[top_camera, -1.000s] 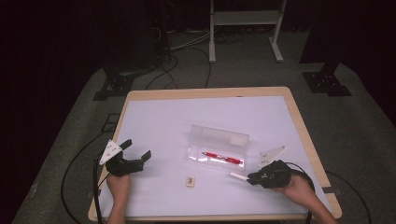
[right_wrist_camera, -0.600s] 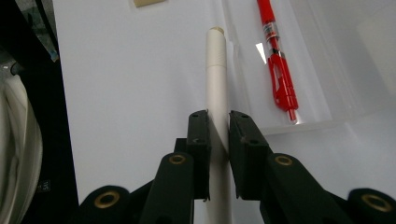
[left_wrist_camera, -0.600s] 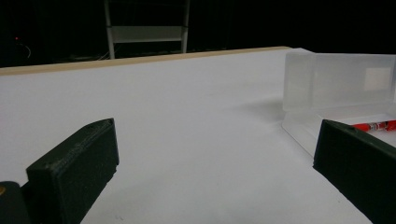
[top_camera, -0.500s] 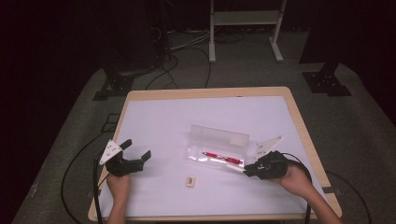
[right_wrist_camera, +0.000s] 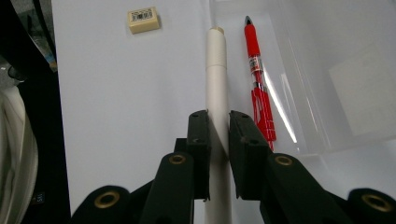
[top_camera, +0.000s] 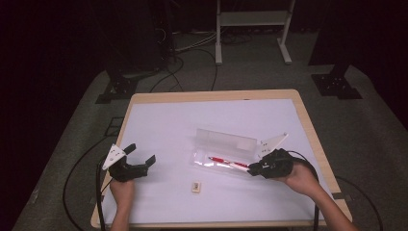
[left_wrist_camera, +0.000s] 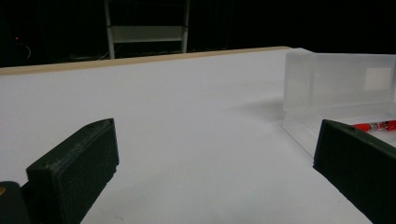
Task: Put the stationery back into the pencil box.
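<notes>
Progress partial: red pen [right_wrist_camera: 254, 60] already lay in clear case [top_camera: 226, 154]. Right hand-held gripper [right_wrist_camera: 218, 135] was clamped on white pen [right_wrist_camera: 216, 79] beside case edge, not yet inside. Left hand-held gripper [top_camera: 142, 156] was wide open, empty. Eraser [top_camera: 196, 186] remained on bench [top_camera: 163, 125].

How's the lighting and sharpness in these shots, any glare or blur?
High view: the white table is brightly lit, the room around it nearly black, detail soft. Left gripper view: the clear box casts a faint shadow; the near jaws look soft. Right gripper view: sharp on the white pen and red pen, with glare streaks on the box floor.
</notes>
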